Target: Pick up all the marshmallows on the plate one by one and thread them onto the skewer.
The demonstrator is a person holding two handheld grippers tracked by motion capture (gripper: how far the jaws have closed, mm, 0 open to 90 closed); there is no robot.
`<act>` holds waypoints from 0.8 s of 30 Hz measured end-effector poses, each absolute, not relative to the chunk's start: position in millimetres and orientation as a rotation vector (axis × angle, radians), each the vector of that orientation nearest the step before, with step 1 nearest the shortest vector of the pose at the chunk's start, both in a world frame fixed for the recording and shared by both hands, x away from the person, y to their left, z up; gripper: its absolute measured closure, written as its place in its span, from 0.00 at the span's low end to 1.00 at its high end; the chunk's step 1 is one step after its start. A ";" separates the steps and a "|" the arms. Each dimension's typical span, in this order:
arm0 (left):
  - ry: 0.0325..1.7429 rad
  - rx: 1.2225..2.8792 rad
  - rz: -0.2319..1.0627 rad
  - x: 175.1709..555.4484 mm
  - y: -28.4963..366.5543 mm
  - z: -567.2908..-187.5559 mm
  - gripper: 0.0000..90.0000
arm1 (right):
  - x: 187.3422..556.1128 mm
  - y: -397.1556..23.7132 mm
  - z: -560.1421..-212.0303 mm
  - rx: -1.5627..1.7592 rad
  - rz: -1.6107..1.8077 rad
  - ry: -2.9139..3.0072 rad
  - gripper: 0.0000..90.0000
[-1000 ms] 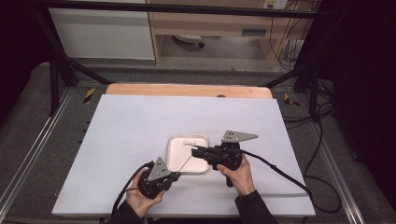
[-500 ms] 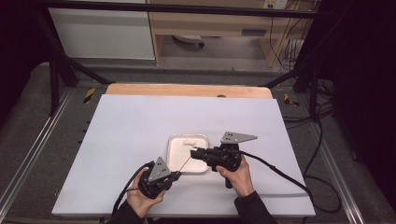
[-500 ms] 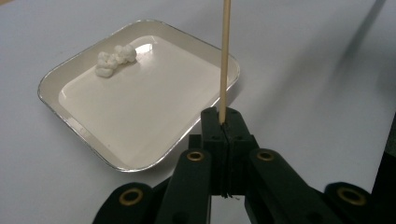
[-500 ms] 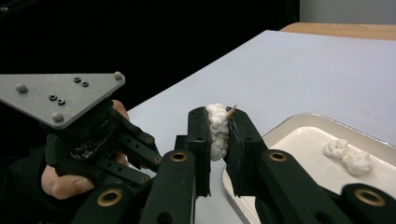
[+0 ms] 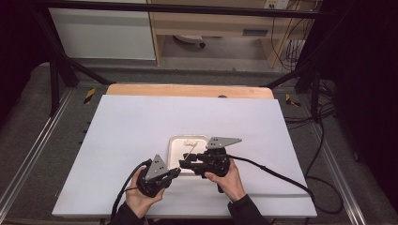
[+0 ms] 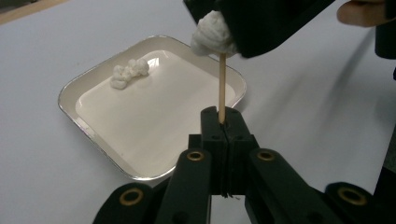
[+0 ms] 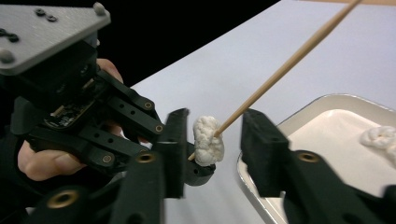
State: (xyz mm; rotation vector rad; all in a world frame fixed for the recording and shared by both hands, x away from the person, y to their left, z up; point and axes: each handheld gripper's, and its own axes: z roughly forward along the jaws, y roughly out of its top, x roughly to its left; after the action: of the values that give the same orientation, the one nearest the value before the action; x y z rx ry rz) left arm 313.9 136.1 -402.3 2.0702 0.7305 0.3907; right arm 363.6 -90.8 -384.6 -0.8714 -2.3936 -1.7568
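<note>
Left gripper (image 6: 223, 122) clamps the thin wooden skewer (image 6: 222, 86); the right gripper (image 7: 212, 140), jaws just opening, straddles the white fluffy lump (image 7: 208, 140). Next, probably: slide it off into the white square tray (image 5: 174, 143), centre frame.

A tray (image 5: 174, 143) lies on the worktop (image 5: 131, 122), with a cotton clump (image 6: 129, 72) in its far part. The left claw (image 5: 176, 172) sits just before the tray's near left corner, the right claw (image 5: 184, 164) over its near edge. A stick (image 6: 222, 86) rises from the left claw, its cotton wad (image 7: 208, 140) between the right claw's jaws.
</note>
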 end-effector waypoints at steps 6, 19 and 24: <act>0.773 2.055 0.360 319.9 145.3 -405.2 0.99 | 366.1 -104.8 -380.4 -0.953 -1.782 -2.502 0.34; 0.808 2.047 0.317 327.5 160.8 -412.2 0.98 | 391.7 -128.7 -394.1 -1.105 -1.629 -2.713 0.04; 0.811 2.039 0.311 327.4 165.6 -411.6 0.98 | 404.0 -126.4 -397.0 -1.135 -1.688 -2.675 0.04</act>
State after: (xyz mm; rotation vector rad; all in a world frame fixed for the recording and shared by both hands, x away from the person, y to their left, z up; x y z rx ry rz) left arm 327.4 165.6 -411.6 2.0386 0.8114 0.3108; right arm 404.0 -126.4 -397.0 -1.1351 -2.6748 -1.6881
